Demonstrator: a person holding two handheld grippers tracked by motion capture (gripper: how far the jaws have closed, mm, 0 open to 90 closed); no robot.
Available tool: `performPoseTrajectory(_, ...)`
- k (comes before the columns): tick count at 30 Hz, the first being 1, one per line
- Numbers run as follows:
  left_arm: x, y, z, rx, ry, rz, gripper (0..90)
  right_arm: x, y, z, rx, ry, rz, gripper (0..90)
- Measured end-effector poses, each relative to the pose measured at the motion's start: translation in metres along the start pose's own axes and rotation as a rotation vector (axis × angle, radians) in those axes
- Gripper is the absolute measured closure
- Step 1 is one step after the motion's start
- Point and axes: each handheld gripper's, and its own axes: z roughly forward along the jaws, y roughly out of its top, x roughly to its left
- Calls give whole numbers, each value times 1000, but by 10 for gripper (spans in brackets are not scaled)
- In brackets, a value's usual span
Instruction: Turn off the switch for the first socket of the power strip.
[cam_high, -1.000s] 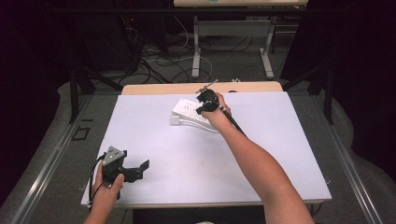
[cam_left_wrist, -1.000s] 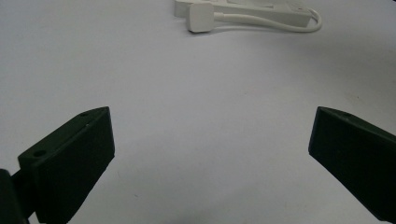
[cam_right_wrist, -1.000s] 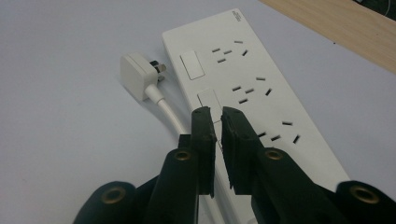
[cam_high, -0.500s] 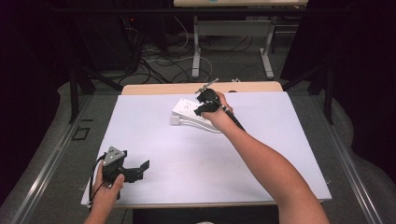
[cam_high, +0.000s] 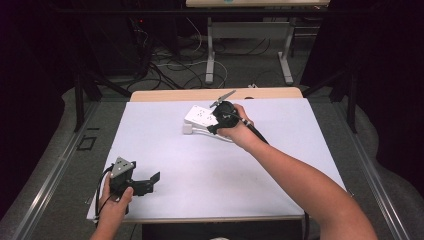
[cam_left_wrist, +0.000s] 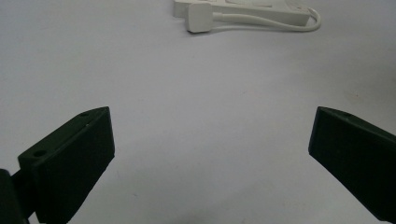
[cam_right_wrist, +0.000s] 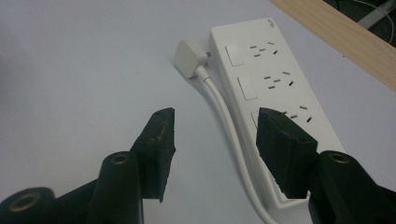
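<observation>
A white power strip (cam_right_wrist: 271, 88) lies flat at the far middle of the white table (cam_high: 165, 150). Its white plug (cam_right_wrist: 189, 58) rests unplugged beside its end, and its cable (cam_right_wrist: 229, 126) runs along the strip's side. My right gripper (cam_right_wrist: 217, 128) is open just above the cable and the strip's edge, one jaw on each side of the cable, gripping nothing. In the high view the right gripper (cam_high: 214, 127) hovers over the strip (cam_high: 199, 115). My left gripper (cam_high: 150, 184) is open at the table's near left corner, empty, facing the distant strip (cam_left_wrist: 243, 7) and plug (cam_left_wrist: 198, 21).
A wooden tabletop edge (cam_high: 210, 94) runs behind the white surface. Beyond it are table legs and loose cables on the floor (cam_high: 200, 55). Bare white surface stretches between the two grippers.
My right gripper has shifted slightly down and nearer over the power strip. The left gripper has stayed in place.
</observation>
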Motion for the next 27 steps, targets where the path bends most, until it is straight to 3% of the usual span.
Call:
performPoseTrajectory(5, -1, 0, 0, 7, -5, -5, 2, 2, -7, -13, -2, 4, -5, 437)
performPoseTrajectory(15, -1, 0, -1, 13, -3, -1, 2, 2, -29, -41, -3, 43, 36, 429)
performPoseTrajectory(27, -3, 0, 0, 14, 2, 6, 2, -12, -58, -86, -74, 29, 88, 369)
